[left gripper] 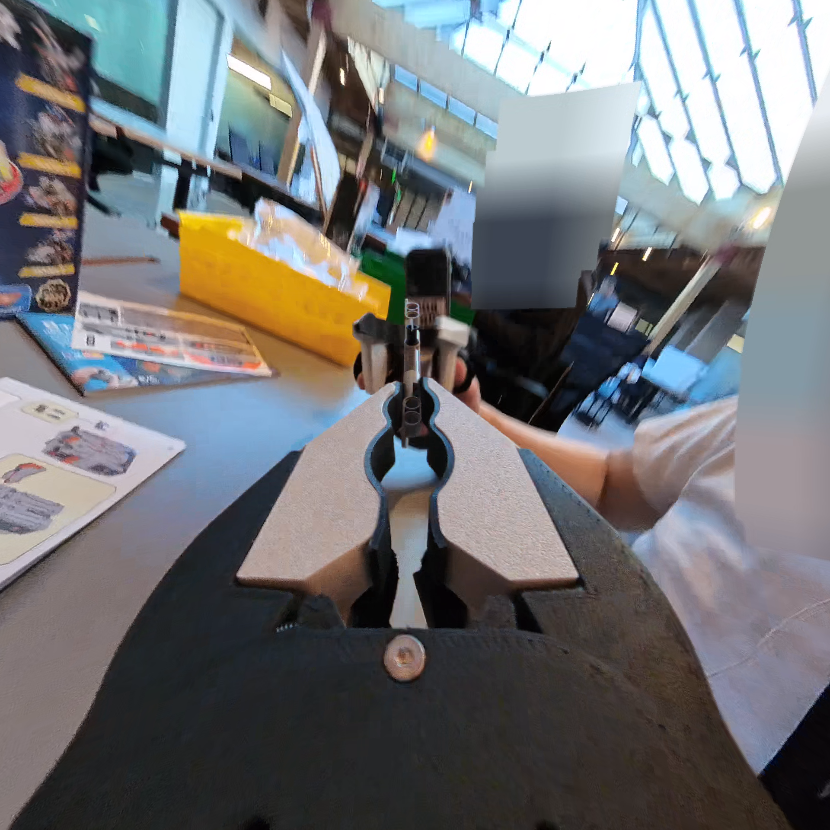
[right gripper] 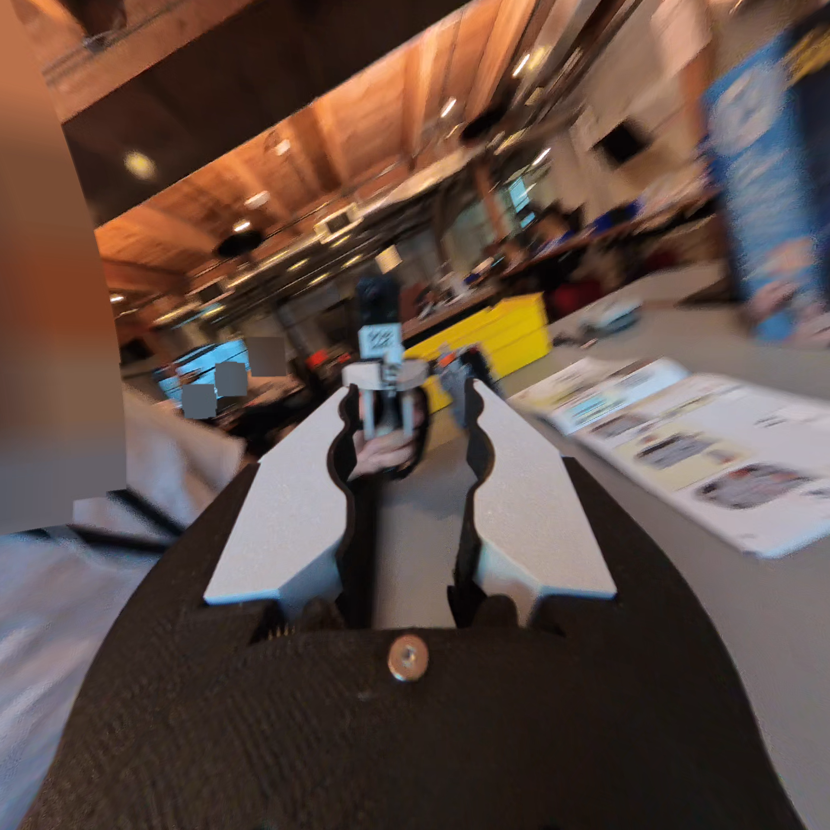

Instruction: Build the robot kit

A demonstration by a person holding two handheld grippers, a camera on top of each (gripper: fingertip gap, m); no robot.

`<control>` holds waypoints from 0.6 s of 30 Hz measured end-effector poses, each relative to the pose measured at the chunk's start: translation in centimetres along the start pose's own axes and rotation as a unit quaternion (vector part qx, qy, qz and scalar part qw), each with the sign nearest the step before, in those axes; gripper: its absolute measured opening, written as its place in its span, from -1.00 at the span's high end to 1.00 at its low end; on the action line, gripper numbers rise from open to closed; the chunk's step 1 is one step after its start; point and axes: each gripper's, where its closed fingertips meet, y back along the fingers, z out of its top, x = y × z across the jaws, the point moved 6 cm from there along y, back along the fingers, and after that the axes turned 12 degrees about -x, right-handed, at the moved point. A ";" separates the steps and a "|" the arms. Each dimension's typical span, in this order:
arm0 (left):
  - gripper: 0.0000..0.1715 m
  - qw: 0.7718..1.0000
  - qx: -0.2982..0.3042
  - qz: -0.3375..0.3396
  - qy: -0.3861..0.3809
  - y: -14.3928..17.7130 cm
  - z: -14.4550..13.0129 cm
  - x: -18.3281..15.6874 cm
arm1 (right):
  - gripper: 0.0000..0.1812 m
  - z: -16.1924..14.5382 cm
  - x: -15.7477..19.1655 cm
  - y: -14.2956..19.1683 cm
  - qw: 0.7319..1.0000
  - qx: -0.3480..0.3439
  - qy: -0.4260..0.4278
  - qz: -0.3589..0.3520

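- On the grey surface (left gripper: pixel 233 431), from the left: a dark blue printed box (left gripper: pixel 40 170) standing upright, illustrated instruction booklets (left gripper: pixel 166 337), then a yellow plastic bin (left gripper: pixel 269 292) holding crumpled clear plastic bags (left gripper: pixel 296 242).
- The left claw (left gripper: pixel 411 395) pinches a slim grey-and-white brick-built rod (left gripper: pixel 412 359), raised above the surface.
- The right claw (right gripper: pixel 411 395) is spread, gripping nothing, facing the left claw.

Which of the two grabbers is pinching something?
The left gripper. Its tips are nearly closed around a thin grey piece with clear rings. The right gripper has its tips spread apart with nothing between them.
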 end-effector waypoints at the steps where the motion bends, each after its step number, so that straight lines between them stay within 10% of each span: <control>1: 0.95 0.999 -0.039 -0.005 0.025 0.4 0.9 0.0 | 0.53 1.0 -0.3 0.3 0.998 -0.031 0.036 -0.038; 6: 0.96 0.966 -0.245 -0.039 0.079 2.1 4.4 -0.8 | 0.65 1.6 2.3 -4.0 0.993 -0.117 0.001 -0.015; 18: 0.96 0.960 -0.275 -0.015 0.047 1.9 3.2 -2.3 | 0.78 -0.9 3.9 -11.0 0.989 -0.133 -0.059 -0.004</control>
